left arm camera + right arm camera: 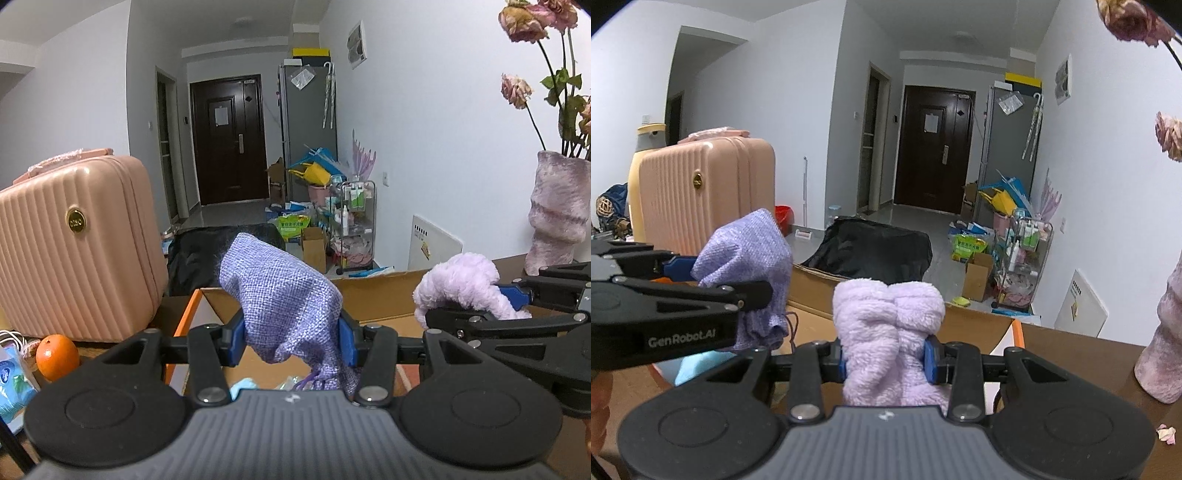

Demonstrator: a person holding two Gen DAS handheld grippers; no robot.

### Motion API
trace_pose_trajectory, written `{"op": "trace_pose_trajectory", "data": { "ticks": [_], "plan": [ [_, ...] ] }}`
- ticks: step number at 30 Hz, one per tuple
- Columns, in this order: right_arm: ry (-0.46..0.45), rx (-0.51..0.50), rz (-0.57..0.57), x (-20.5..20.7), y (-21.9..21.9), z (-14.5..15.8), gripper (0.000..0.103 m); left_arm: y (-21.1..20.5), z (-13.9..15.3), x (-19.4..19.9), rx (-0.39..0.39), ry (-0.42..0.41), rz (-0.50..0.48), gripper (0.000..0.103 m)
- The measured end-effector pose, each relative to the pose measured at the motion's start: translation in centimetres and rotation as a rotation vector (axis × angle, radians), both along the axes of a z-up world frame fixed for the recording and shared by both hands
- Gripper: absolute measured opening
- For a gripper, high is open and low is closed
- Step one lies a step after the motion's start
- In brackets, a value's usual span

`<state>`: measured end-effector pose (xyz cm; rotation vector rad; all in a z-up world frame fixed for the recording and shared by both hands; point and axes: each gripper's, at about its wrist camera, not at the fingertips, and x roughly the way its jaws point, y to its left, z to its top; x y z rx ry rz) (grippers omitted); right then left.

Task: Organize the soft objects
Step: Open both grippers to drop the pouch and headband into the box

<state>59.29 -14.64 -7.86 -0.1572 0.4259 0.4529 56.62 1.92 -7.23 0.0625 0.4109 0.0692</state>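
My left gripper (291,341) is shut on a purple woven drawstring pouch (284,299) and holds it above an open cardboard box (376,299). My right gripper (888,356) is shut on a fluffy lilac cloth (890,325) over the same box (812,291). In the left wrist view the right gripper (480,306) with the lilac cloth (461,280) is at the right. In the right wrist view the left gripper (713,280) with the pouch (746,251) is at the left. A light blue soft item (698,363) lies inside the box.
A pink suitcase (74,243) stands left of the box, with an orange (57,356) and a blue packet (11,384) in front of it. A mottled pink vase (557,210) with dried roses stands at the right on the brown table (1071,350). A black bag (871,251) lies beyond the box.
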Motion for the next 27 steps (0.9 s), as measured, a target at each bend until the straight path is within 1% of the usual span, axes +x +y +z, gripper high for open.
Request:
{"op": "trace_pose_trajectory", "data": {
  "ticks": [2, 3, 4, 5, 6, 7, 8, 9, 10, 11, 12, 14, 20, 27],
  "plan": [
    [0.007, 0.004, -0.008, 0.3, 0.3, -0.2, 0.035, 0.3, -0.2, 0.1, -0.011, 0.007, 0.005, 0.050],
    [0.010, 0.001, -0.010, 0.5, 0.4, -0.4, 0.036, 0.4, -0.2, 0.3, -0.019, 0.010, 0.004, 0.054],
    [0.014, -0.001, -0.012, 0.5, 0.6, -0.5, 0.039, 0.5, -0.2, 0.3, -0.022, 0.011, 0.009, 0.063],
    [0.019, -0.001, -0.014, 0.7, 0.8, -0.6, 0.047, 0.6, -0.2, 0.2, -0.016, 0.006, 0.023, 0.069],
    [0.022, -0.001, -0.017, 0.8, 0.9, -0.7, 0.052, 0.7, -0.2, 0.1, -0.012, 0.000, 0.035, 0.081],
    [0.022, -0.002, -0.020, 0.9, 0.9, -0.7, 0.064, 0.8, -0.1, 0.1, -0.012, -0.007, 0.048, 0.090],
    [0.020, -0.005, -0.027, 0.9, 0.9, -0.7, 0.076, 0.9, 0.0, 0.0, -0.016, -0.012, 0.057, 0.093],
    [0.018, -0.009, -0.036, 0.9, 0.9, -0.8, 0.082, 1.1, 0.0, -0.1, -0.021, -0.016, 0.068, 0.101],
    [0.013, -0.007, -0.045, 0.9, 0.8, -0.8, 0.090, 1.3, 0.1, -0.3, -0.025, -0.028, 0.083, 0.103],
    [0.010, -0.003, -0.055, 0.8, 0.6, -0.7, 0.095, 1.4, 0.1, -0.5, -0.023, -0.034, 0.095, 0.103],
    [0.009, 0.001, -0.066, 0.9, 0.4, -0.7, 0.096, 1.5, 0.2, -0.5, -0.021, -0.032, 0.103, 0.103],
    [0.010, 0.006, -0.085, 1.0, 0.1, -0.7, 0.103, 1.6, 0.2, -0.5, -0.025, -0.028, 0.113, 0.103],
    [0.031, 0.010, -0.108, 1.3, -0.5, -0.8, 0.103, 1.7, 0.4, -0.6, -0.027, -0.022, 0.120, 0.103],
    [0.029, 0.009, -0.106, 1.2, -0.5, -0.7, 0.103, 1.8, 0.5, -0.7, -0.035, -0.022, 0.123, 0.103]
  ]
}}
